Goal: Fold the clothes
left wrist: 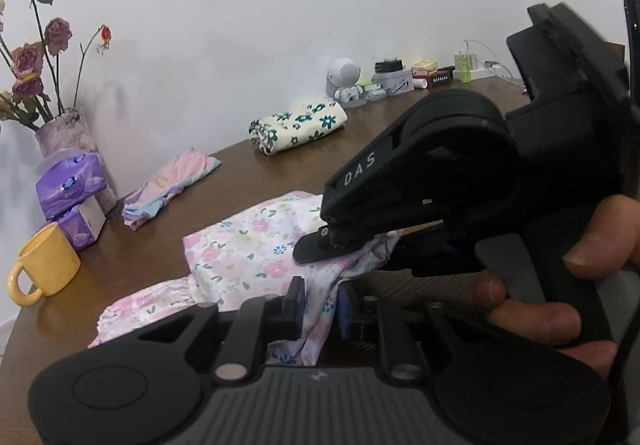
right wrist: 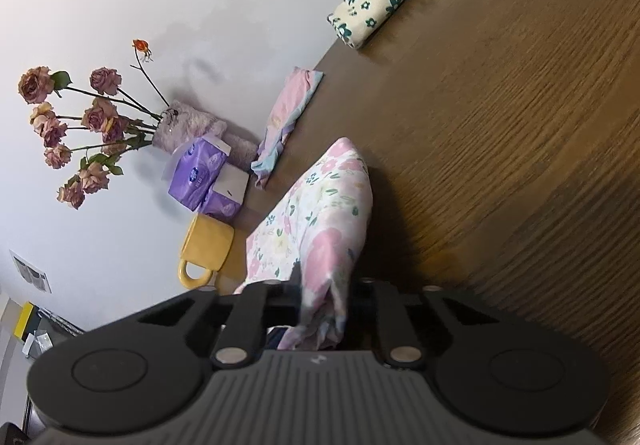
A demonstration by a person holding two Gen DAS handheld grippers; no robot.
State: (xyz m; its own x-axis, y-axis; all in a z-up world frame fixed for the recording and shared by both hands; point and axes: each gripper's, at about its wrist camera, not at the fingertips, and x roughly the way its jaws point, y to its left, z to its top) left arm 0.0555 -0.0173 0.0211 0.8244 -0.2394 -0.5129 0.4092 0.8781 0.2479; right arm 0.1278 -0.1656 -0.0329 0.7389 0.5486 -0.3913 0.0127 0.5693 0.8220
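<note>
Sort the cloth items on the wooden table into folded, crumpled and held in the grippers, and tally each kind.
Folded: 1, the cream cloth with green flowers.
Crumpled: 1, the pink and blue garment.
Held in grippers: 1, the pink floral garment, pinched by the left gripper and right gripper.
Total: 3

My left gripper [left wrist: 318,309] and right gripper [right wrist: 324,301] were each clamped on cloth, my right hand [left wrist: 576,285] squeezing its handle.
</note>
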